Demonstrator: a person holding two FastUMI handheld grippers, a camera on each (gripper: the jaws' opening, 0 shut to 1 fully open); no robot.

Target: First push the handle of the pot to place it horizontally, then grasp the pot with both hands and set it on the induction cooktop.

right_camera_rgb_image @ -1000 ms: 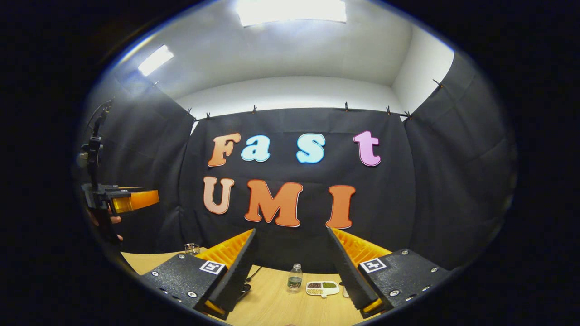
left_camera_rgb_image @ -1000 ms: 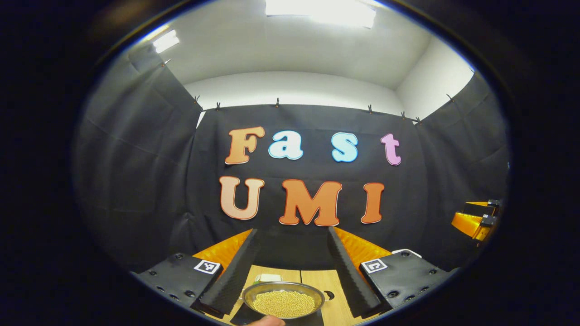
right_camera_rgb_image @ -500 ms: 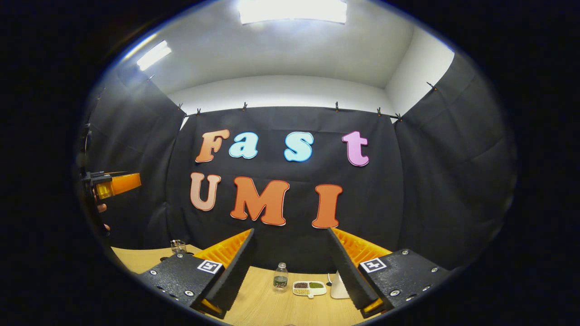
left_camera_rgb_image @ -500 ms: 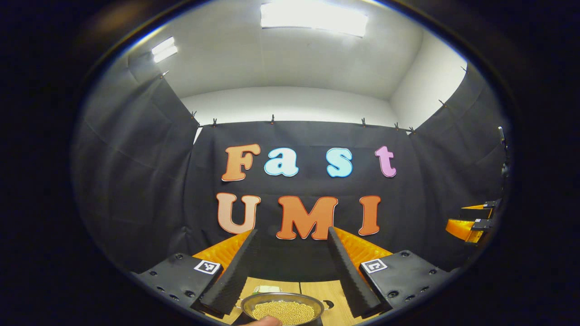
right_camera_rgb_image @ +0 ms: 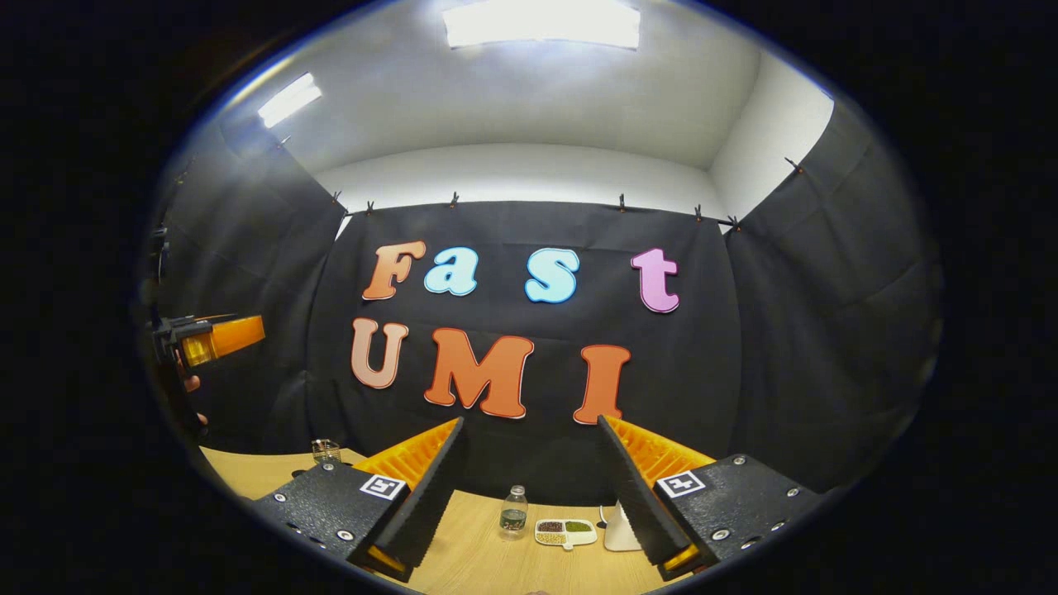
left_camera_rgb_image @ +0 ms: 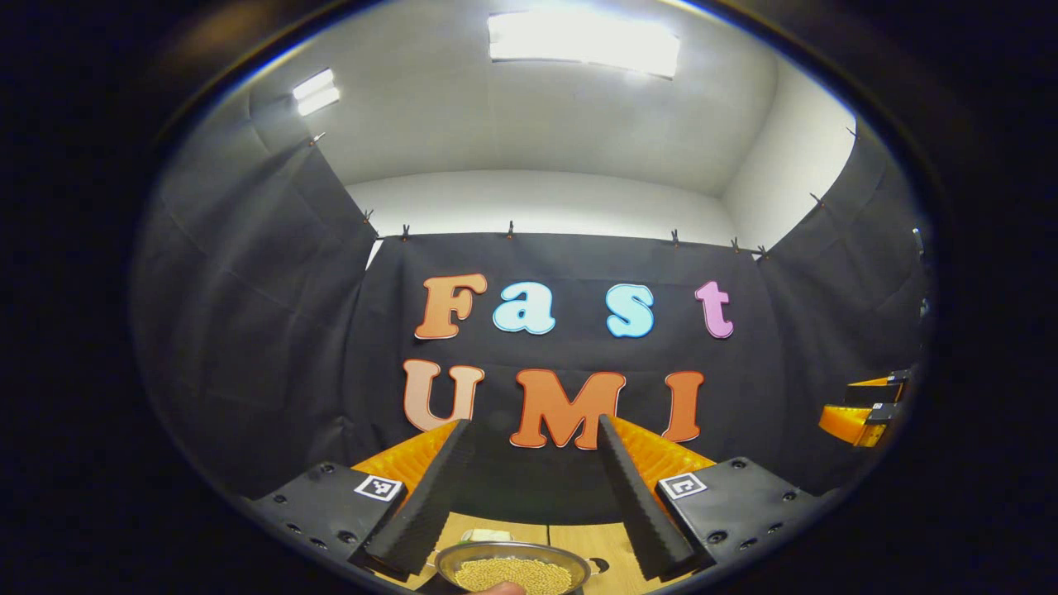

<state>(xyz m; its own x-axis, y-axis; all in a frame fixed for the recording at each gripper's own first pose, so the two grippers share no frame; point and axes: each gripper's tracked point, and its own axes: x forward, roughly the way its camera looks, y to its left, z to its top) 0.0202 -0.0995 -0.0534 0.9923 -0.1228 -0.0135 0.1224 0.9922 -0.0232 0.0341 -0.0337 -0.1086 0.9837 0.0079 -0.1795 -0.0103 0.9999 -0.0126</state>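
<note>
1. low down, the pot [left_camera_rgb_image: 512,568] of yellow grains sits at the bottom edge between the spread left gripper [left_camera_rgb_image: 533,487] fingers, untouched.
2. right gripper [right_camera_rgb_image: 529,487] is spread wide above the wooden table [right_camera_rgb_image: 479,554].

No readable text shows; each tool [left_camera_rgb_image: 529,487] [right_camera_rgb_image: 529,487] carries only square black-and-white coded markers.

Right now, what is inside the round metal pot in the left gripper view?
The round metal pot holds small yellow grains, heaped across it. Its bottom is covered by them, and its near edge is cut off.
</note>
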